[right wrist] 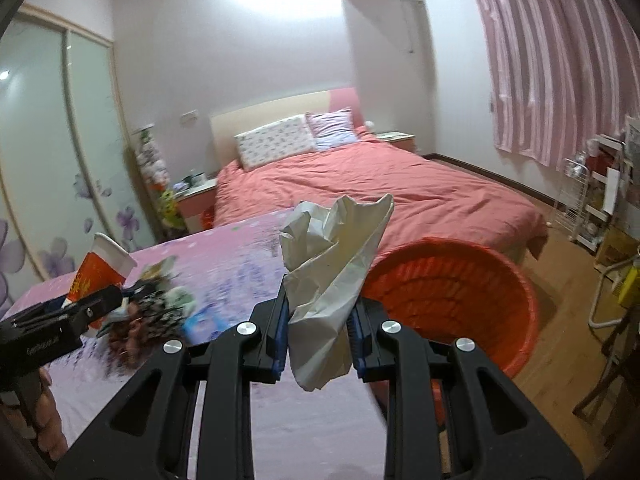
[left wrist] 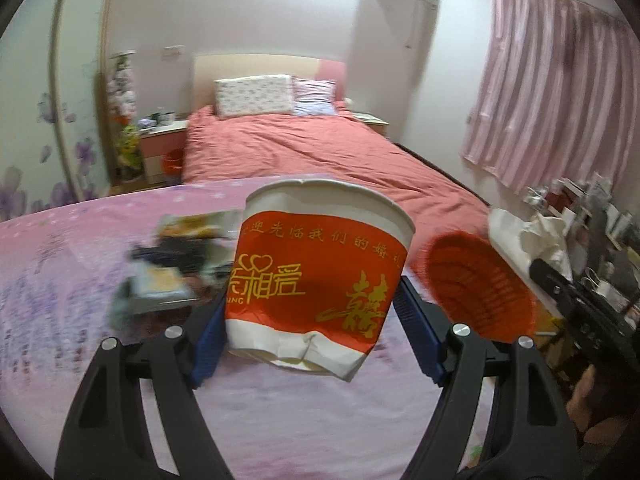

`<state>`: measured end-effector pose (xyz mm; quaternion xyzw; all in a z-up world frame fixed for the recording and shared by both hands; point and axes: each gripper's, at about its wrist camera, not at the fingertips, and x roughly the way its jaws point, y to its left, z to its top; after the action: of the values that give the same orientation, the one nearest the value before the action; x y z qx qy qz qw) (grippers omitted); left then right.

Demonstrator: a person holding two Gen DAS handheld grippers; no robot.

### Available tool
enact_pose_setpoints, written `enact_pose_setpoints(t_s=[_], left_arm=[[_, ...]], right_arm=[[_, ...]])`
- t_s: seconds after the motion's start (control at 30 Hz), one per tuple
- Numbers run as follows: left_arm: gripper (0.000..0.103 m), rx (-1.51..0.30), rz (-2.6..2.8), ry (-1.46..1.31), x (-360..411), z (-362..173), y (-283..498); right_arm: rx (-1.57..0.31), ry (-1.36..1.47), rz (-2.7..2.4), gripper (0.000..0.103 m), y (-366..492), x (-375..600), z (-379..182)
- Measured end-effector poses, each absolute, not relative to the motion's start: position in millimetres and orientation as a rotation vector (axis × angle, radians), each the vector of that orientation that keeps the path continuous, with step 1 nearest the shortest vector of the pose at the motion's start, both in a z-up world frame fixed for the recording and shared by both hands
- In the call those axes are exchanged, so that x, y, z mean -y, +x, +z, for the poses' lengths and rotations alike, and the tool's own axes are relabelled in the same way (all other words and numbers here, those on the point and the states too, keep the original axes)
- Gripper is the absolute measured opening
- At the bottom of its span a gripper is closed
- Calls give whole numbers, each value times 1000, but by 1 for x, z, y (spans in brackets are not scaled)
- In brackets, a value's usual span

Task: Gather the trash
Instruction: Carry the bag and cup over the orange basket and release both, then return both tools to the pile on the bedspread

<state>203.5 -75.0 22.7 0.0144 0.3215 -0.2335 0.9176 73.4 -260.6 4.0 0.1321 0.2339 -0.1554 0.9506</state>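
Observation:
My left gripper (left wrist: 314,334) is shut on a crumpled red-and-white paper cup (left wrist: 320,276), held upright above the pink floral table (left wrist: 280,420). The right wrist view shows the same cup (right wrist: 100,270) at far left. My right gripper (right wrist: 318,334) is shut on a crumpled white paper wad (right wrist: 332,264), lifted above the table's right edge. A red plastic basket (right wrist: 452,300) stands on the floor just right of the table; in the left wrist view the basket (left wrist: 480,284) lies to the right of the cup. The wad and right gripper (left wrist: 560,292) appear beyond it.
A blurred heap of wrappers and scraps (right wrist: 156,312) lies on the table left of centre, seen too as a heap (left wrist: 168,264) left of the cup. Behind are a bed (right wrist: 360,192), a bedside cabinet (left wrist: 160,148), pink curtains (left wrist: 552,92) and cluttered shelves (right wrist: 600,196).

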Motion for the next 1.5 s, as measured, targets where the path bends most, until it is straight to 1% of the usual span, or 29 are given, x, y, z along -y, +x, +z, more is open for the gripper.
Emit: enact_pose_setpoints(t_s=[0.43,0.7,0.83,0.87,0.9,0.97,1.03,1.27,1.5], left_arm=[[76,-727,-696,109,215,-10,206],[76,-753,-774,172,286,-34,214],[77,-784,-770,221,309,-54,224],[79,-792,-765,227,310,-58,227],[84,-799,-752,234,311,-64,230],[88,-804,-729,240,307,-68,235],[88,-816,-707,242,301,-74,239],[89,-833,-635,243,269,-77,244],[89,-825,-549,232,218,-71,241]], right_arm=[[-480,363,-398,25,70,330,-18],[-490,431,-406,25,76,365,-35],[-508,474,-393,29,83,378,-45],[-513,473,-396,34,84,380,-48],[-518,470,-398,37,86,381,-50],[-529,462,-399,49,88,384,-54],[-539,460,-403,53,88,384,-57],[-578,460,-413,53,86,379,-60],[-597,420,-375,53,92,351,-46]])
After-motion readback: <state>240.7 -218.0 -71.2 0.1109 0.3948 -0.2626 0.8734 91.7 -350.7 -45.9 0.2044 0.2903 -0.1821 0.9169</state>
